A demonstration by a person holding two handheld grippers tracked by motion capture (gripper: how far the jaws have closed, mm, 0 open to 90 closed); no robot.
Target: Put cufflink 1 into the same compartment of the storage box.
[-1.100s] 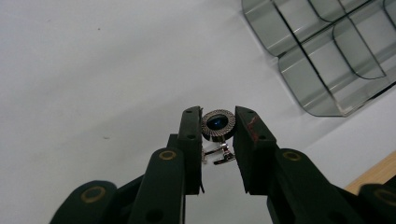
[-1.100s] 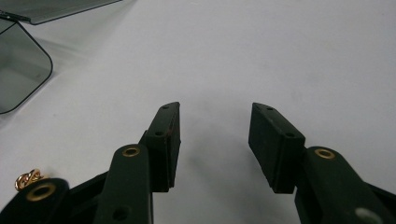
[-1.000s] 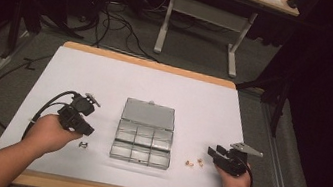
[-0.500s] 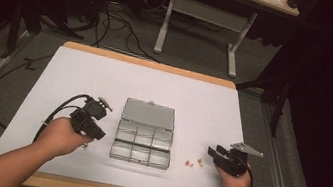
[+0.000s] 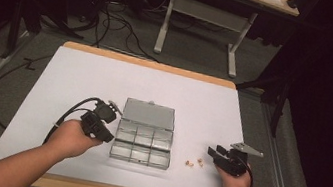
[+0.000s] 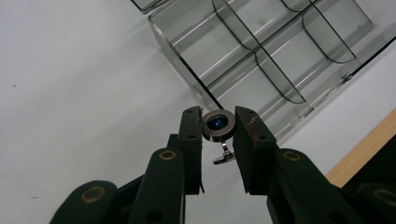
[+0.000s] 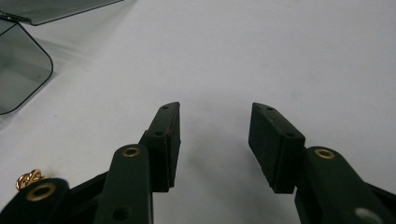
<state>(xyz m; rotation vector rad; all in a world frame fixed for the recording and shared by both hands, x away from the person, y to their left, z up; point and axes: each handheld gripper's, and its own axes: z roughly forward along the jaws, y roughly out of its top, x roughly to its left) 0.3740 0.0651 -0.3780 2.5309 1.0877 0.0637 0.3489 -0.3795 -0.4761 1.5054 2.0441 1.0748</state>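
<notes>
Cufflink (image 6: 218, 125), frame centre: small, light, rigid metal, slippery; left gripper (image 6: 218, 140) pinches round head by rim, above organizer box (image 6: 280, 56). Right gripper (image 7: 212, 140) agape, empty.

Round cufflink (image 6: 218, 125) (blue centre) pinched upright, beside clear organizer box (image 6: 275, 56).

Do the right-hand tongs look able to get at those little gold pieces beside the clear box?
Probably yes: the right tongs stand open and empty, with bare white table between them and the gold pieces.
</notes>
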